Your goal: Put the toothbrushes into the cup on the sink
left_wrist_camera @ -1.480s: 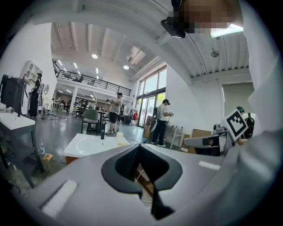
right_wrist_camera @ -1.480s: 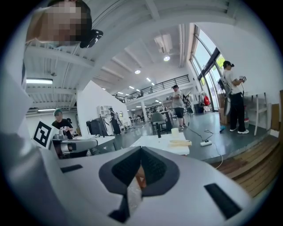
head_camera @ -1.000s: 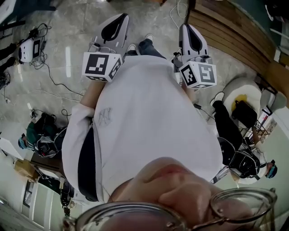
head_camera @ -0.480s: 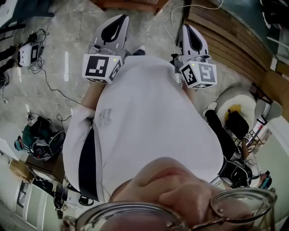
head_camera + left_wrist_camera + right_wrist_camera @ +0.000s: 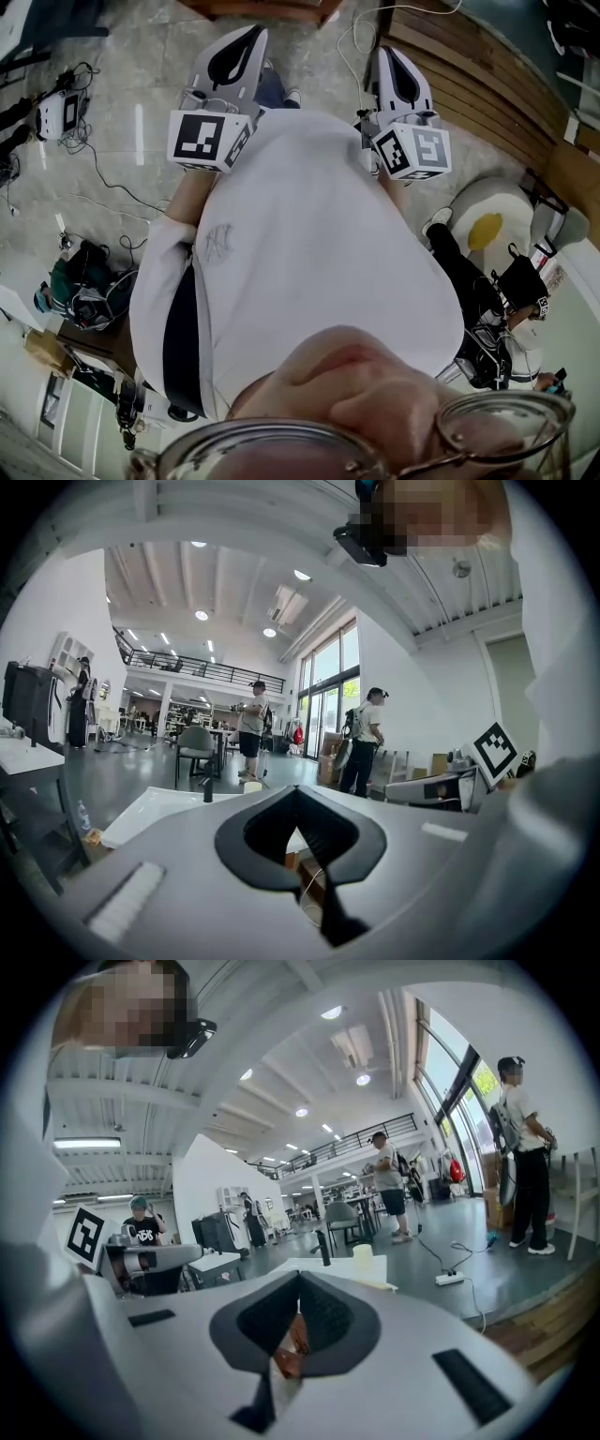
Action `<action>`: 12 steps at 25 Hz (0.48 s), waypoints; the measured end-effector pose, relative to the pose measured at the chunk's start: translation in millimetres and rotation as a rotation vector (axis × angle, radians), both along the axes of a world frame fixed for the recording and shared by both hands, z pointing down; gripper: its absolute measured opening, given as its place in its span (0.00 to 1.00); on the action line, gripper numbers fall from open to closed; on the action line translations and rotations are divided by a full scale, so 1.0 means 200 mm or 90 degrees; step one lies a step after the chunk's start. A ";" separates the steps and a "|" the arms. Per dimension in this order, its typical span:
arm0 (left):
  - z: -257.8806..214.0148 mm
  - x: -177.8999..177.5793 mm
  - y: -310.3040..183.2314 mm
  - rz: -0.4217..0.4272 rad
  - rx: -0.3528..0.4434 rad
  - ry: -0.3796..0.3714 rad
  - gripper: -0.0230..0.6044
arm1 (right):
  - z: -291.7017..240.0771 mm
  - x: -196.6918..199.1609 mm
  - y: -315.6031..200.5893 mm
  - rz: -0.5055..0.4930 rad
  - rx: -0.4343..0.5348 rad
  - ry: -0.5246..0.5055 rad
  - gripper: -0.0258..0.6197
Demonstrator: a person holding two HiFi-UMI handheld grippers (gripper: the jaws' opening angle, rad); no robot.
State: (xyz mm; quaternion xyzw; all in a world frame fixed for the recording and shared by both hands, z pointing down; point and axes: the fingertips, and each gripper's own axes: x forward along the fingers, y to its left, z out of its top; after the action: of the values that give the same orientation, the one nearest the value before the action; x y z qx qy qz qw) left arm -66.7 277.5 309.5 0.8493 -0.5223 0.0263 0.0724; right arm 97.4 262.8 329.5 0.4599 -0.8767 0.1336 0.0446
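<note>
**Both claws empty, the sink is far ahead**

The left claw (image 5: 295, 790) and the right claw (image 5: 300, 1275) are both held in front of the person's chest and point forward. Each one is closed, with its two tips pressed together, and there is nothing between the pads.

The cup (image 5: 364, 1257) stands on the white top of the sink (image 5: 378, 1277), near the black tap (image 5: 322, 1247), at the right of it as the claw cameras see it. It is well apart from both claws, across open floor. No view shows the toothbrushes, so I cannot say where they lie.

I judge that the step in hand is the approach, and no picking has begun. To do it well, the person should first come close to the front edge of the sink, so that the head camera can see the top and find the brushes. A claw should be opened before it goes down, not at the last moment. It seems better to take a brush at the middle of its handle and to lower it upright into the cup. The cup looks light and may tip if a claw pushes its rim.
</note>
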 end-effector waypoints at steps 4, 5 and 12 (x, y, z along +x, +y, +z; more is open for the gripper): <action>0.01 0.00 -0.06 0.011 -0.002 0.000 0.04 | 0.01 -0.01 -0.05 0.008 -0.004 0.003 0.05; 0.02 -0.01 -0.09 0.015 -0.003 0.000 0.04 | 0.02 -0.01 -0.07 0.012 -0.006 0.003 0.05; 0.02 -0.12 -0.32 0.037 -0.005 0.001 0.04 | 0.01 -0.11 -0.28 0.035 -0.009 0.005 0.05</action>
State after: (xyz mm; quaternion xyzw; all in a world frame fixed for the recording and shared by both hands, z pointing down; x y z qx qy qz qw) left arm -90.1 213.1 313.5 0.8637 -0.4974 0.0298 0.0756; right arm 75.4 206.9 331.5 0.4841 -0.8627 0.1388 0.0475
